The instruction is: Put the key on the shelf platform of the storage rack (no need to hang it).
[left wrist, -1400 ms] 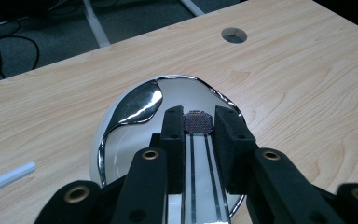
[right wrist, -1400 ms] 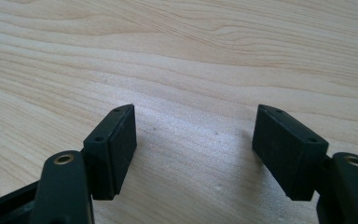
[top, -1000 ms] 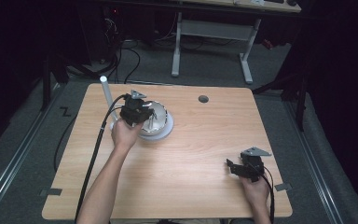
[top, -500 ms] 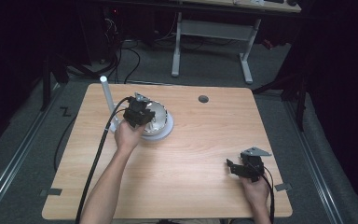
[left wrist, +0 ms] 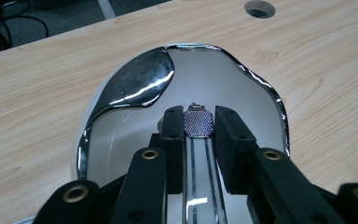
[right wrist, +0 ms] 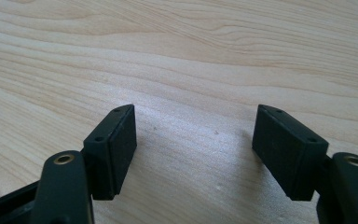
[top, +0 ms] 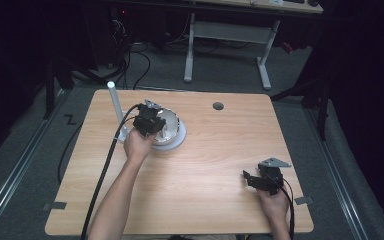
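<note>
Pale wooden table (top: 205, 165) amid dark room; left claw (left wrist: 199, 122) clamped on mesh-tipped utensil (left wrist: 198, 122), right claw (right wrist: 193, 149) apart.

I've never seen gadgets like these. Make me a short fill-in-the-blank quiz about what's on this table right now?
1. The left gripper is closed on a small object over a shiny metal ____.
2. The right gripper has its jaws ____, with nothing between them.
3. The bowl sits on a round white ____.
4. A white post stands upright on the table's ____ side in the high view.

Missing words: bowl; open; base; left
</note>
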Motion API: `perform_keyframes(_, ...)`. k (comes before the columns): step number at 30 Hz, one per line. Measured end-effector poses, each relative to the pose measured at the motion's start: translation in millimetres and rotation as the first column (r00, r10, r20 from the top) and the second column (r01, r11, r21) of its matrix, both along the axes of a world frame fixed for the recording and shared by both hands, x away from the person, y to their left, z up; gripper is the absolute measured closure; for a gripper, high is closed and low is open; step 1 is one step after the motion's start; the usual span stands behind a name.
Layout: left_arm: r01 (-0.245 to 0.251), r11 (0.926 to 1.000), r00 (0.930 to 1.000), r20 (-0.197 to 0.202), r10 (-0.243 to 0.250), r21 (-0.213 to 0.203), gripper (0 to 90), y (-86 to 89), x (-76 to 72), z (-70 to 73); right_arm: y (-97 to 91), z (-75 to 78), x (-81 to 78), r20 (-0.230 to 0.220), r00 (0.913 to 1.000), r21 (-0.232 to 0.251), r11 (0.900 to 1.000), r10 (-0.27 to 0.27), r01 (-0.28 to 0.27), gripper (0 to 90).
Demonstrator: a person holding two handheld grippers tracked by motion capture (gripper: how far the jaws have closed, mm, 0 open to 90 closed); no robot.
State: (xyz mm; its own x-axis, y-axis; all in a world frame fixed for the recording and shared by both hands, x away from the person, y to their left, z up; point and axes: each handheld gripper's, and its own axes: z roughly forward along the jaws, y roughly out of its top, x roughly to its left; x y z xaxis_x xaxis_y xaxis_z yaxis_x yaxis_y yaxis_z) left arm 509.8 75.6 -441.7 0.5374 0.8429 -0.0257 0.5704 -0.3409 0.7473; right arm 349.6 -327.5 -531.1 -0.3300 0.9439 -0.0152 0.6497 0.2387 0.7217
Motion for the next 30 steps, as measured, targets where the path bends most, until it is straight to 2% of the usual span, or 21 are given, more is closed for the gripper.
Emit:
perform_keyframes(5,-0.015,0.9996,0.9999,-0.007,0.015,-0.022,73.6,1.1,2.7,-0.9,0.0,0.0,0.0,0.000,1.0000,-0.001,1.0000,0.000,0.000,31.0)
perform_keyframes(11,-0.026,0.9995,0.9996,-0.007,0.026,-0.019,72.3,0.4,4.1,-2.7,0.1,0.0,0.0,0.000,1.0000,0.000,1.0000,0.000,0.000,31.0)
perform_keyframes(15,-0.025,0.9979,0.9996,-0.014,0.024,-0.060,69.8,0.6,4.4,-1.6,0.0,0.0,0.0,0.000,1.0000,-0.001,1.0000,-0.001,0.001,31.0)
perform_keyframes(20,-0.019,0.9981,0.9998,-0.012,0.018,-0.059,66.8,0.2,3.9,-1.3,0.0,0.0,0.0,0.000,1.0000,-0.001,1.0000,-0.001,0.001,31.0)
perform_keyframes(25,-0.013,0.9968,0.9993,-0.037,0.010,-0.079,56.9,0.8,4.0,-1.0,0.0,0.0,0.0,0.000,1.0000,-0.001,1.0000,-0.001,0.001,31.0)
perform_keyframes(30,-0.003,0.9980,0.9997,-0.026,0.001,-0.063,52.4,0.4,0.0,2.8,0.0,0.0,0.0,0.000,1.0000,0.000,1.0000,0.000,0.000,31.0)
